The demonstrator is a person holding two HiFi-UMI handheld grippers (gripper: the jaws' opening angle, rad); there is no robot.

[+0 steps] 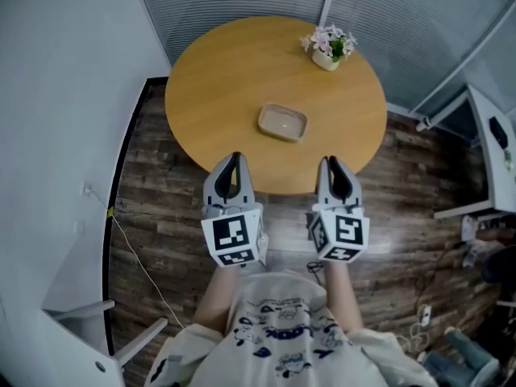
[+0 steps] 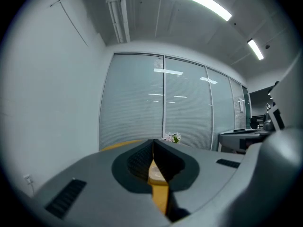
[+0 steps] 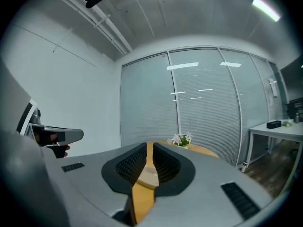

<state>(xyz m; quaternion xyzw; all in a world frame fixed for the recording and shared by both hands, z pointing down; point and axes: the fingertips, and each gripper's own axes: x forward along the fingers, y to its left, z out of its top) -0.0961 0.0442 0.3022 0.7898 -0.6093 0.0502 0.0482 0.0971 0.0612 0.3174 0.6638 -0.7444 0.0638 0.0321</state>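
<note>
Dish (image 1: 282,122) ahead of left hand-held gripper (image 1: 233,158), right hand-held gripper (image 1: 330,162)

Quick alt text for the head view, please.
The left gripper and right gripper, both shut and empty, hang over the near edge of a round wooden table. A beige dish lies ahead of them; a flower pot stands at the far side.

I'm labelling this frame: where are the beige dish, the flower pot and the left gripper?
beige dish (image 1: 282,122), head view, centre of its hollow.
flower pot (image 1: 326,60), head view, the pot's side below the blossoms.
left gripper (image 1: 234,157), head view, where its shut jaw tips meet.
</note>
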